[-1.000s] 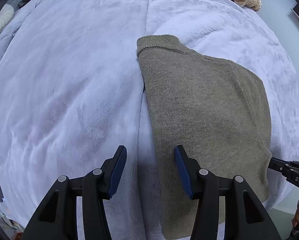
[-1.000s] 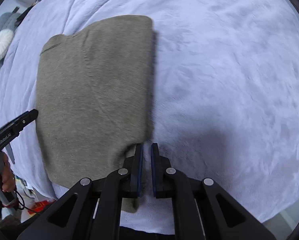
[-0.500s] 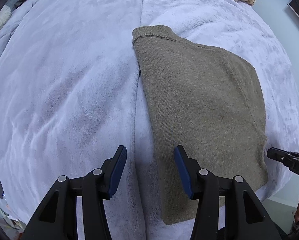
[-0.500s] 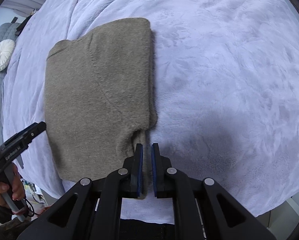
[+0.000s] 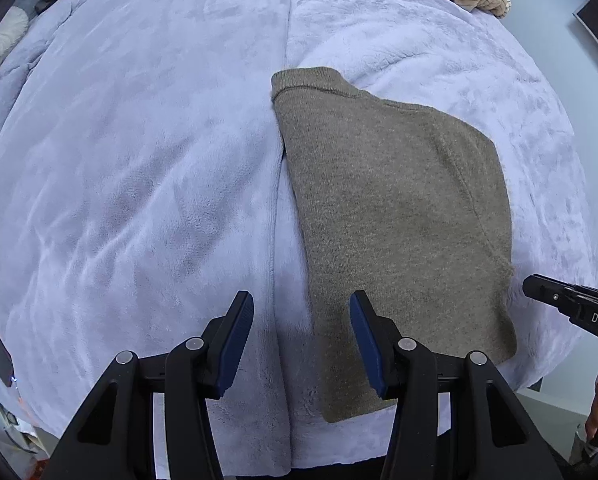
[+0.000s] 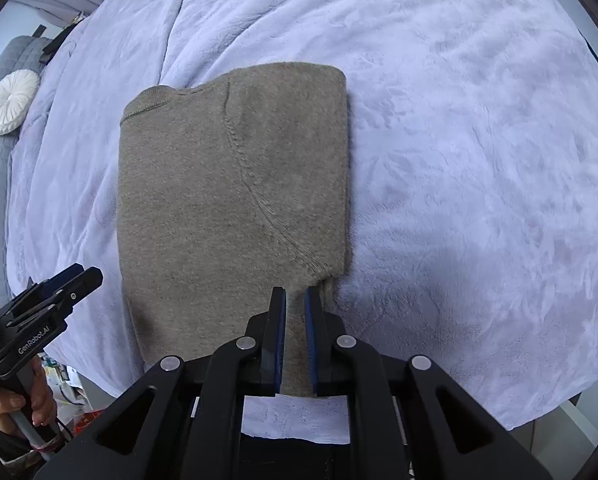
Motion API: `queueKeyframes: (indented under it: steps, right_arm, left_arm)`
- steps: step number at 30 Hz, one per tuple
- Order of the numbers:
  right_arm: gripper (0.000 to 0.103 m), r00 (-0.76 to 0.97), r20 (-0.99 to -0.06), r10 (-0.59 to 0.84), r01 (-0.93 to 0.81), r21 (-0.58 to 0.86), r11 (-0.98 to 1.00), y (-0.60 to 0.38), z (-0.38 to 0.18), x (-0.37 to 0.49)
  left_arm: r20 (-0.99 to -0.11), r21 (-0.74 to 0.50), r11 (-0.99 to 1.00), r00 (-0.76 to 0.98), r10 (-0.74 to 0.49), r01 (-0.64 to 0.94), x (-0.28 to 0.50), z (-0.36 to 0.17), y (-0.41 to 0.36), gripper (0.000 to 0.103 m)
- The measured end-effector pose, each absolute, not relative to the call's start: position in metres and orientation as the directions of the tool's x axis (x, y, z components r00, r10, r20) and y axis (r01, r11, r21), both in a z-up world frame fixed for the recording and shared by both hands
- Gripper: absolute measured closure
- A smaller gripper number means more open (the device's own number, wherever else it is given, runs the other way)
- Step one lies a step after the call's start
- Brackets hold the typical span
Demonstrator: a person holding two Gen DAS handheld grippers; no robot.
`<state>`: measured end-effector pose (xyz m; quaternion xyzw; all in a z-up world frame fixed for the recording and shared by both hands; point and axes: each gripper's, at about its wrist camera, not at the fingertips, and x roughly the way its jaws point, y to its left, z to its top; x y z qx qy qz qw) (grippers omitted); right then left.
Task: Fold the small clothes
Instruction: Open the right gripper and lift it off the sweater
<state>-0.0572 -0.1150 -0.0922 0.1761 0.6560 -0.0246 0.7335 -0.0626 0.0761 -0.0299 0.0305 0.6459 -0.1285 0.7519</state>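
Sweater (image 6: 227, 208), olive knit, lies centre frame on the bed (image 6: 479, 160), apparently folded lengthwise; a crosswise fold likely remains. Right gripper (image 6: 295, 304) fingers nearly closed over its near hem, grip uncertain; left gripper (image 5: 301, 316) fingers wide apart, empty.

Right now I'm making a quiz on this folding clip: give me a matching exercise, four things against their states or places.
Things:
1. left gripper
2. right gripper
3. sweater
4. round white cushion

States or places:
A. folded, flat on the lilac blanket
B. jaws wide apart, holding nothing
C. on the grey quilted surface beyond the blanket
D. jaws nearly together over the sweater's near edge

Pairs: 1-B, 2-D, 3-A, 4-C
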Motion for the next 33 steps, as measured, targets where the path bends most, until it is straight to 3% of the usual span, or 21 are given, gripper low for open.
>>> queueKeyframes:
  steps: [3, 5, 7, 8, 11, 16, 18, 19, 33]
  right_arm:
    - [0.091, 0.136, -0.976, 0.172, 0.25, 0.202, 0.947, -0.105, -0.088, -0.046]
    - [0.076, 0.138, -0.979, 0.151, 0.241, 0.181, 0.953, -0.099, -0.084, -0.043]
    - [0.04, 0.145, -0.98, 0.136, 0.235, 0.167, 0.957, -0.1, -0.076, -0.047]
    - [0.036, 0.15, -0.981, 0.126, 0.233, 0.159, 0.959, -0.098, -0.074, -0.046]
    - [0.031, 0.16, -0.982, 0.1, 0.227, 0.135, 0.965, -0.095, -0.069, -0.043]
    - [0.018, 0.17, -0.984, 0.054, 0.222, 0.092, 0.971, -0.095, -0.063, -0.04]
    - [0.006, 0.176, -0.984, 0.035, 0.223, 0.074, 0.972, -0.095, -0.062, -0.039]
    - [0.0, 0.181, -0.983, 0.028, 0.223, 0.069, 0.972, -0.095, -0.061, -0.039]
    - [0.0, 0.176, -0.984, -0.016, 0.222, 0.024, 0.975, -0.091, -0.061, -0.037]
  left_arm:
    - [-0.976, -0.118, 0.967, 0.153, -0.155, 0.227, -0.061, -0.02, 0.074, 0.051]
    - [-0.974, -0.117, 0.966, 0.163, -0.157, 0.23, -0.061, -0.016, 0.071, 0.051]
    - [-0.974, -0.104, 0.964, 0.173, -0.149, 0.244, -0.061, -0.013, 0.066, 0.051]
    - [-0.974, -0.095, 0.964, 0.176, -0.142, 0.249, -0.062, -0.013, 0.064, 0.051]
    - [-0.973, -0.085, 0.968, 0.188, -0.131, 0.237, -0.064, -0.012, 0.064, 0.017]
    - [-0.974, -0.079, 0.975, 0.19, -0.12, 0.21, -0.063, -0.012, 0.069, 0.017]
    - [-0.976, -0.074, 0.977, 0.186, -0.112, 0.201, -0.063, -0.013, 0.07, 0.0]
    - [-0.975, -0.07, 0.978, 0.196, -0.109, 0.196, -0.063, -0.012, 0.07, 0.0]
    - [-0.976, -0.033, 0.979, 0.207, -0.076, 0.203, -0.062, -0.009, 0.066, 0.0]
